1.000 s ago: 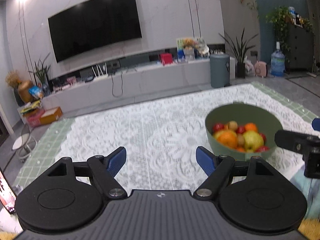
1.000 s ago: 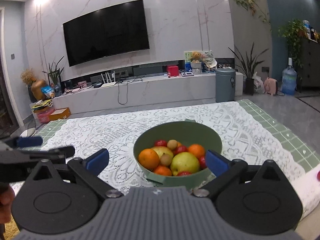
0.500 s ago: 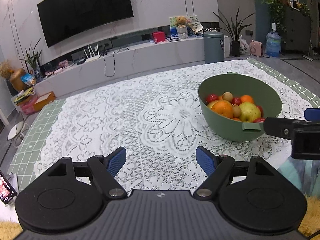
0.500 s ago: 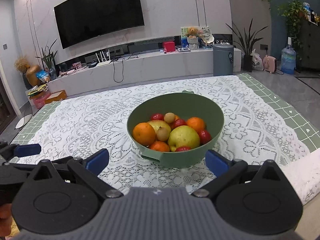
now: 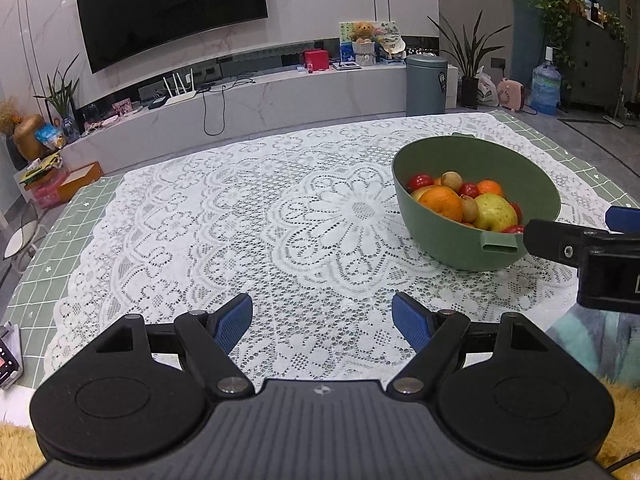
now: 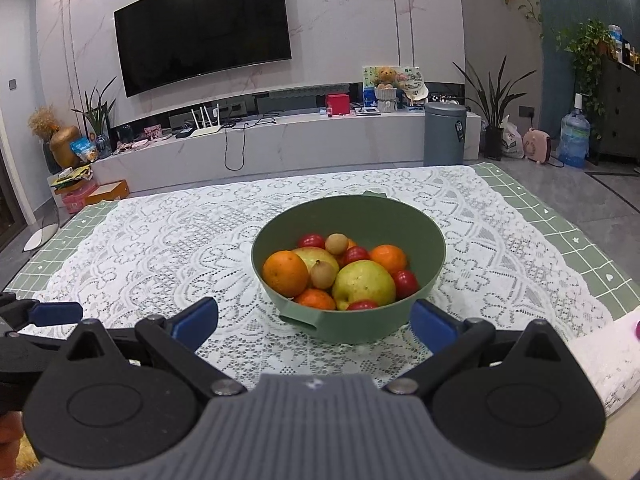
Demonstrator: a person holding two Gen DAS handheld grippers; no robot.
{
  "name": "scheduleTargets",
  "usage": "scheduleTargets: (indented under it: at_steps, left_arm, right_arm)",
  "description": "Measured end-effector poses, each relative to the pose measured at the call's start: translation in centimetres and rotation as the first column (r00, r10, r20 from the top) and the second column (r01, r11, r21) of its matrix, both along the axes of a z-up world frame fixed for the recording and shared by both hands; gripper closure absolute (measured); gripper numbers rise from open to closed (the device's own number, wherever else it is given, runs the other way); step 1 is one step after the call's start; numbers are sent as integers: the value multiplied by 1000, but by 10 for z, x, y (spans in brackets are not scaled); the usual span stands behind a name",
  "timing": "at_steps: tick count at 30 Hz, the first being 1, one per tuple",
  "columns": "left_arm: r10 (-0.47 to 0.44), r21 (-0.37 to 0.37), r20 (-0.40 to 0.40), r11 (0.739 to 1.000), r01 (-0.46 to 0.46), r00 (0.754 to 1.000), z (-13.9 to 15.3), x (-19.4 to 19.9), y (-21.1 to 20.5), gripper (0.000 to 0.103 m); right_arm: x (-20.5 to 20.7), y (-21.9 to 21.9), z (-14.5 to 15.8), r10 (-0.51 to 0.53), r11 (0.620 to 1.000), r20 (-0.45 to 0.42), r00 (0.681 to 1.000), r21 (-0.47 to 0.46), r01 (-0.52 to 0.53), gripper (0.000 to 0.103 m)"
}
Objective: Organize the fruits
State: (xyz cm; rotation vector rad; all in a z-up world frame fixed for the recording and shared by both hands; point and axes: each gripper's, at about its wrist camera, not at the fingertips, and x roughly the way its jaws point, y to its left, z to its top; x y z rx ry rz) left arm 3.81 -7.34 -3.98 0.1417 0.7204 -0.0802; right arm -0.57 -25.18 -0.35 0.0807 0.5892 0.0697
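Observation:
A green bowl [image 6: 424, 236] [image 5: 440, 240] full of fruit stands on a white lace tablecloth [image 5: 280, 232]. It holds an orange [image 6: 285, 273], a yellow-green apple [image 6: 363, 283], small red fruits [image 6: 406, 282] and small brown round fruits [image 6: 322, 274]. My right gripper [image 6: 314, 320] is open just short of the bowl's near wall, its blue fingertips to either side and empty. My left gripper [image 5: 322, 322] is open and empty over bare lace, left of the bowl. In the left wrist view, the right gripper's finger [image 5: 560, 240] reaches in beside the bowl.
The table [image 6: 560, 216] has a green checked cover under the lace. Beyond it are a TV [image 6: 204, 24], a long marble console [image 6: 280, 140], a grey bin [image 6: 445, 134], plants and a water bottle [image 6: 574, 136]. A phone [image 5: 6, 364] lies at the table's left edge.
Both grippers have tilted down and moved in over the table, so the bowl appears nearer and lower in both views. Both stay open and empty. The bowl has not moved.

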Motion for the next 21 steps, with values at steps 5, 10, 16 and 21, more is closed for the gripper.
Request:
scheduleTargets:
  at_steps: [5, 10, 16, 21]
  left_arm:
    - [4, -5, -3, 1000, -4, 1000, 0, 0, 1, 10]
    - [10, -8, -3, 1000, -10, 1000, 0, -1, 2, 10]
    - [14, -10, -4, 1000, -14, 1000, 0, -1, 3, 10]
    - [14, -10, -5, 1000, -14, 1000, 0, -2, 3, 10]
  right_arm:
    - [0, 0, 0, 0, 1000, 1, 1000, -1, 0, 4]
    - [0, 0, 0, 1, 1000, 4, 1000, -5, -1, 4]
    - [0, 0, -1, 2, 1000, 6, 1000, -8, -2, 4]
    - [0, 1, -1, 5, 1000, 14, 1000, -12, -5, 4]
